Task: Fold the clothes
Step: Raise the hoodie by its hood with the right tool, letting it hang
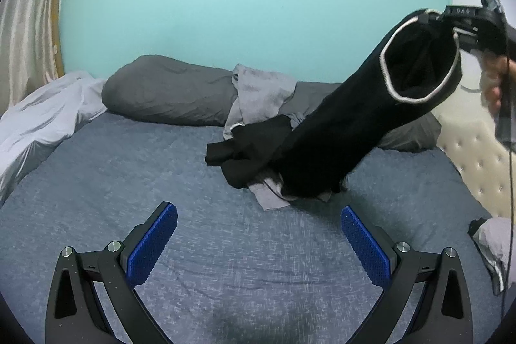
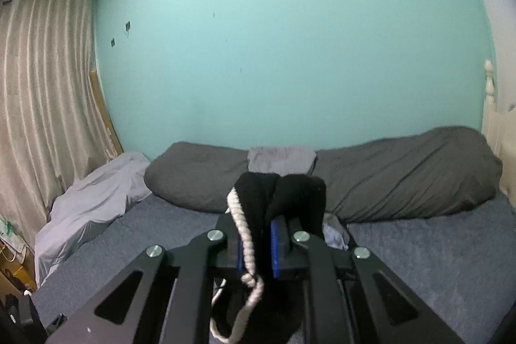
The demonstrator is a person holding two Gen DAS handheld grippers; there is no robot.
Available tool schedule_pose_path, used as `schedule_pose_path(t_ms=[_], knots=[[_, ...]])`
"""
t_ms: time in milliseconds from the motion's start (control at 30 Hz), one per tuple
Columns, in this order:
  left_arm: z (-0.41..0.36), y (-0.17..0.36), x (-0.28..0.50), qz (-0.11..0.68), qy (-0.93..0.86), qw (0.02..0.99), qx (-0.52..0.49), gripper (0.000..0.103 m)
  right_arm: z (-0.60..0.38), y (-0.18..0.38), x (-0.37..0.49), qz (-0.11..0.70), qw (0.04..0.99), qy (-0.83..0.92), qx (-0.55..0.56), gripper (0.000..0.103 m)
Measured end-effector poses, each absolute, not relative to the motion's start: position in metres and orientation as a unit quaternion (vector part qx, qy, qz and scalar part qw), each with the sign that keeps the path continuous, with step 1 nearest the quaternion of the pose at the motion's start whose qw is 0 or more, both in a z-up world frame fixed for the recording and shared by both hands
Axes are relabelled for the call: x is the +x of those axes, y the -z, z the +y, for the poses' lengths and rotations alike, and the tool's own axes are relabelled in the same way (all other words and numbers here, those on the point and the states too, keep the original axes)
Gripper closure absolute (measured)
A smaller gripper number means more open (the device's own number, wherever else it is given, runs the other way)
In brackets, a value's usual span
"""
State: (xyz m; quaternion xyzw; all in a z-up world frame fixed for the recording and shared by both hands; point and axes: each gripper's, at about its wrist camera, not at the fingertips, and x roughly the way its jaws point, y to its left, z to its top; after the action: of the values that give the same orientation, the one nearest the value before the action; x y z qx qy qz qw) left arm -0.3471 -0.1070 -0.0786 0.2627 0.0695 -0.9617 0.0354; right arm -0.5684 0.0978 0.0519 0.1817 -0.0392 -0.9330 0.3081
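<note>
A black garment with a white-trimmed opening [image 1: 371, 118] hangs stretched from my right gripper [image 1: 451, 24] down to a heap of black and grey clothes [image 1: 258, 157] on the blue bed. In the right wrist view that black garment [image 2: 258, 208] is bunched between the blue pads, and my right gripper [image 2: 258, 244] is shut on it, with a white cord [image 2: 248, 250] trailing down between the fingers. My left gripper [image 1: 258, 234] is open low over the blue bed cover [image 1: 129, 182], short of the heap, with nothing between its pads.
Two grey pillows [image 1: 167, 89] lie along the turquoise wall, with a grey garment [image 1: 261, 92] draped between them. A pale crumpled sheet [image 1: 42, 118] sits at the left by the curtain. A tufted headboard [image 1: 477, 163] bounds the right side. Another small cloth [image 1: 493, 240] lies at the right edge.
</note>
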Motion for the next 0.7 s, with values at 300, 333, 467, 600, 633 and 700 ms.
schedule_pose_path(t_ms=[300,333,467,600,633,700], knots=[[-0.106,0.049,-0.316,0.063,0.965,0.04,0.253,0.0,0.107,-0.1,-0.524,-0.03,0.314,0.935,0.164,0.092],[-0.105,0.045,-0.312,0.062,0.965,0.04,0.252,0.0,0.108,-0.105,-0.517,-0.03,0.315,0.935,0.163,0.092],[-0.103,0.029,-0.295,0.06,0.967,0.041,0.245,0.0,0.118,-0.129,-0.493,-0.033,0.315,0.936,0.155,0.092],[-0.1,0.015,-0.277,0.063,0.968,0.036,0.24,0.0,0.127,-0.148,-0.467,-0.029,0.315,0.937,0.146,0.092],[-0.098,0.012,-0.273,0.063,0.968,0.034,0.239,0.0,0.13,-0.152,-0.46,-0.028,0.316,0.937,0.146,0.092],[-0.094,0.006,-0.263,0.061,0.969,0.031,0.238,0.0,0.134,-0.158,-0.445,-0.024,0.319,0.936,0.146,0.092]])
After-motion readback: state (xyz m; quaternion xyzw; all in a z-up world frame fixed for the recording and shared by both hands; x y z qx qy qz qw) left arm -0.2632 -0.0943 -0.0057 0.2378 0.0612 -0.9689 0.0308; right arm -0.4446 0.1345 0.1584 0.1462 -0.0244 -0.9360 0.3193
